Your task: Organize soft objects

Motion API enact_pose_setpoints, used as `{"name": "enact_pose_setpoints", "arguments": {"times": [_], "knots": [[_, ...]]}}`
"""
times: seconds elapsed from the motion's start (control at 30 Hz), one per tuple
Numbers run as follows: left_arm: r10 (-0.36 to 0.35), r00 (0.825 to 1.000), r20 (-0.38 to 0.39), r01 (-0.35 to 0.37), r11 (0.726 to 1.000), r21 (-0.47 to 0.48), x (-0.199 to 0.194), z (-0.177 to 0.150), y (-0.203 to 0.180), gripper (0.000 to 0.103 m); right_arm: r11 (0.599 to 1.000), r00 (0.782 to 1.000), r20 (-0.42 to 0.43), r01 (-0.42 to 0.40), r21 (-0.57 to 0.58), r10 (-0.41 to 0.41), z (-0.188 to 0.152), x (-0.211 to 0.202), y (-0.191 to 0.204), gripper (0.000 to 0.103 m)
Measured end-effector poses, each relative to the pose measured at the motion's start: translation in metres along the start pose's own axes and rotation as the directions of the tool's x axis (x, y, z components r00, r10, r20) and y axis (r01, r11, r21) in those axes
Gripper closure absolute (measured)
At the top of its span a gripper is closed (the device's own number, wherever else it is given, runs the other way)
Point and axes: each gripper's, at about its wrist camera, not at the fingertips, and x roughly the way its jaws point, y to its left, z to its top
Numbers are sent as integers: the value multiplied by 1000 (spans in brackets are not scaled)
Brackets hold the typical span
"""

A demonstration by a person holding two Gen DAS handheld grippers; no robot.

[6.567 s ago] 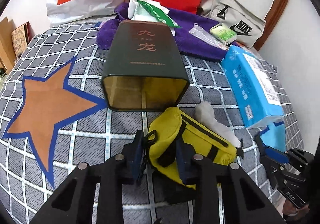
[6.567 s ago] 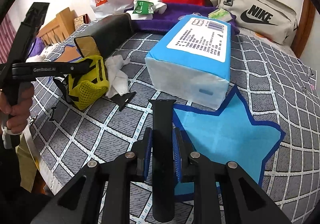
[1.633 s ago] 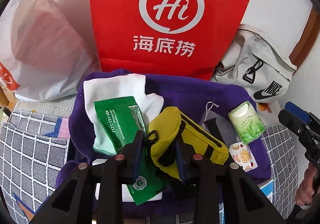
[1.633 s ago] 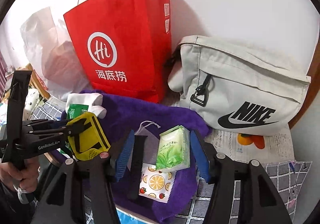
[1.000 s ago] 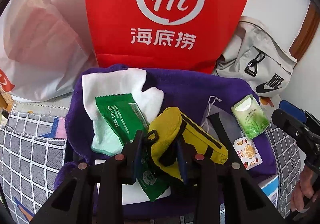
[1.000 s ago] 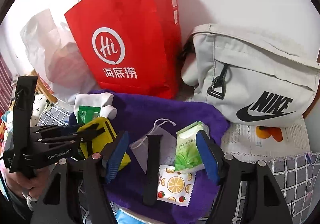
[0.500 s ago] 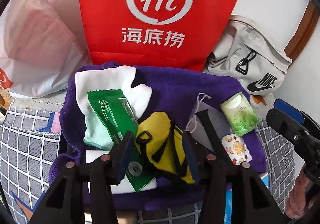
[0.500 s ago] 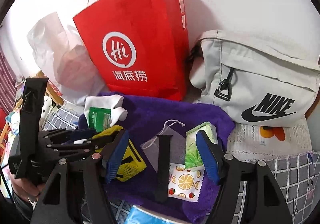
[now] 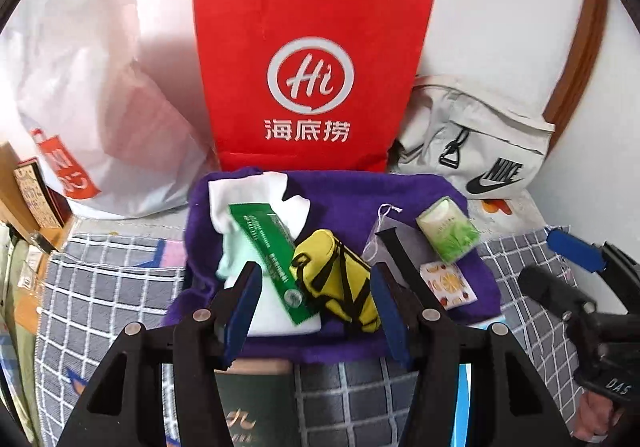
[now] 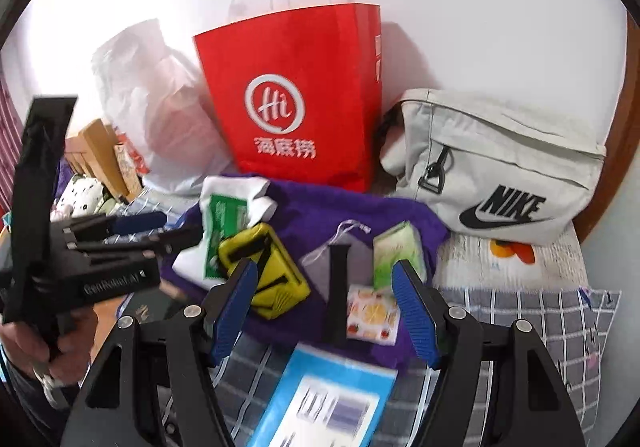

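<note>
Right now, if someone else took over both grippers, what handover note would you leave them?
Left gripper: jaws opening, nothing pinched; the yellow pouch lies free on the purple towel between them.
Right gripper: open, empty, above the black strap.
On the towel: white cloth, green packet, pouch, strap, tissue pack, fruit sachet.
Done: the pouch is on the towel.
Left: the blue pack and dark tin lie off the towel, nearer the cameras; whether they belong there is unclear.
</note>
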Motion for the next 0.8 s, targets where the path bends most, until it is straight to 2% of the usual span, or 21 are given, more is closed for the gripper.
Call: {"name": "enact_pose_setpoints", "arguments": {"times": [0.1, 0.27, 0.47, 0.67, 0.8], "knots": [[-5, 1000, 28, 5, 1000, -10, -21, -14, 8, 49, 1000, 1000, -13, -22, -4, 22, -19, -11, 13, 34], [-31, 999, 29, 32, 998, -46, -42, -43, 28, 49, 997, 997, -47, -61, -40, 59, -55, -22, 46, 34], [30, 999, 41, -28, 998, -48, -62, -80, 51, 49, 989, 988, -102, -121, -88, 112, -96, -21, 85, 35], [31, 999, 14, -30, 995, -95, -68, -117, 78, 49, 985, 982, -143, -141, -98, 126, -138, -13, 118, 45], [15, 1000, 0, -15, 993, -119, -68, -139, 93, 49, 987, 978, -166, -140, -84, 125, -153, -4, 128, 51]]}}
